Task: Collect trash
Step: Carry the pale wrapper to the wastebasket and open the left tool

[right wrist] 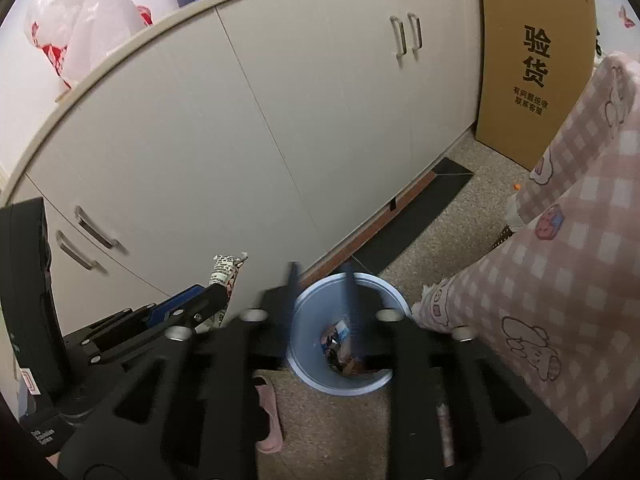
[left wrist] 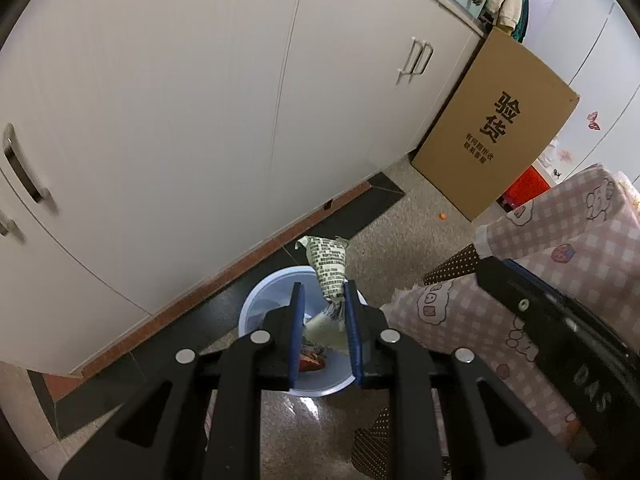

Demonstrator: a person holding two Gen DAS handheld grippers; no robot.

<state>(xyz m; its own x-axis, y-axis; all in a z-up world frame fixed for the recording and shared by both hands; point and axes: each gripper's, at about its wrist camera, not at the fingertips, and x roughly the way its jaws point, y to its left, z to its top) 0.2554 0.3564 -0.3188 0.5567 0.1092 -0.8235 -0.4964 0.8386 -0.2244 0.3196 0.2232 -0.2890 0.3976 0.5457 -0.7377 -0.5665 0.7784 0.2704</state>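
Judging by its crumpled look, the printed wrapper is light, soft and crackly, likely slippery film, so a pinch across its gathered lower end suits it best. Black text covers its pale green face, with a torn, jagged top. The left gripper pinches that lower end, holding the wrapper above the far rim of the blue bin on the floor. The right gripper hangs over the same bin, fingers apart and empty.
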